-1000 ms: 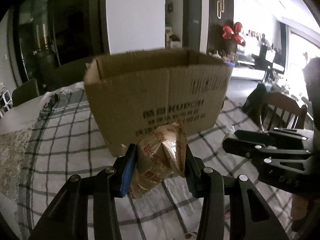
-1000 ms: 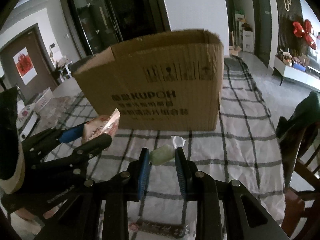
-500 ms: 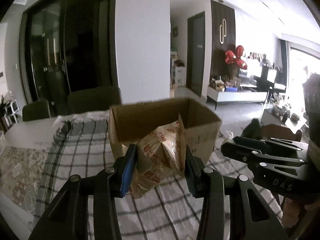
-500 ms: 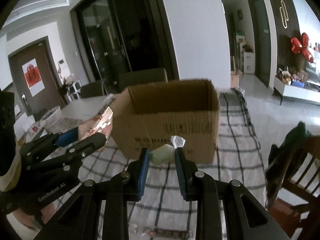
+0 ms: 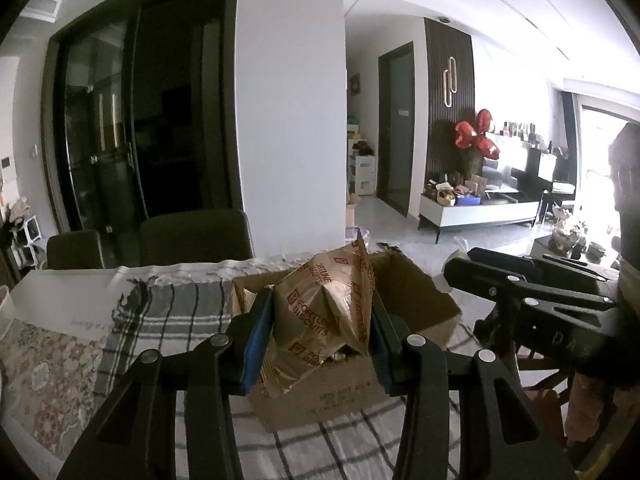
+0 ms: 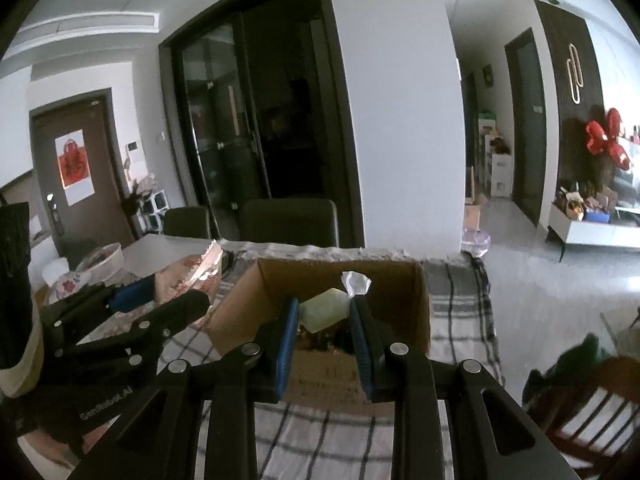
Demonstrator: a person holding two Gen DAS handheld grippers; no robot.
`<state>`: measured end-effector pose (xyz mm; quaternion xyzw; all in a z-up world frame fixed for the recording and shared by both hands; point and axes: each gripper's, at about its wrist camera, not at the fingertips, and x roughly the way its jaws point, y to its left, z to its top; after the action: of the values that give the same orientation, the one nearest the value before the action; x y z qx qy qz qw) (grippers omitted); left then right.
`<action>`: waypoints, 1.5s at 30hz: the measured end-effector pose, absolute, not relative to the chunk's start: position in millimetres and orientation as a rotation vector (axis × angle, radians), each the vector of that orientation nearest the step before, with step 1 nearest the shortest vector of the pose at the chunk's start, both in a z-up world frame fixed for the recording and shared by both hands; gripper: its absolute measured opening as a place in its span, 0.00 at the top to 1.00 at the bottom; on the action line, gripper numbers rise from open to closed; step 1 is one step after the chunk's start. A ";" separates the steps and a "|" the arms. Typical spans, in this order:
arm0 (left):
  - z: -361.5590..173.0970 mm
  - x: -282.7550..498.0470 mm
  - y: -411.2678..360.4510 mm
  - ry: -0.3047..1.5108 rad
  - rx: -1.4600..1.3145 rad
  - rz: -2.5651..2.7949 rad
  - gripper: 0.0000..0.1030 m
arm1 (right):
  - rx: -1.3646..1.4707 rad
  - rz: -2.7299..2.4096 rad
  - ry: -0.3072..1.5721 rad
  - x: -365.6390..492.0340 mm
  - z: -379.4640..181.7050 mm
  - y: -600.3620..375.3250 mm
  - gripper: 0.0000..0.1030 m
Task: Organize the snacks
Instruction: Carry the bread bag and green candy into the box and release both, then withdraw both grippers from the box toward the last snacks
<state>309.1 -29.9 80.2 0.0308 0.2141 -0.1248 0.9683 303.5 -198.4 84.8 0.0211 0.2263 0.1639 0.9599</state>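
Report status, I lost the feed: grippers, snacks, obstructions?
Left gripper shut on biscuit packet. Right gripper shut on pale green snack. Both over open cardboard box. Nothing blocking the drop.

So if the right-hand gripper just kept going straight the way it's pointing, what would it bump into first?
Probably the open cardboard box. The right gripper, shut on a pale green wrapped snack, points at its opening, so the snack would likely meet the box's contents or far wall first, though depth is hard to judge.
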 end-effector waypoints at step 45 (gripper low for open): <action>68.2 238.6 -29.9 0.422 0.124 -0.242 0.23 | -0.053 0.220 0.447 253.1 62.4 -202.3 0.45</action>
<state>238.6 -29.9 68.2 0.0614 0.2088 -0.1195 0.9687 253.1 -202.3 62.4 -0.0263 0.2211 0.1086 0.9688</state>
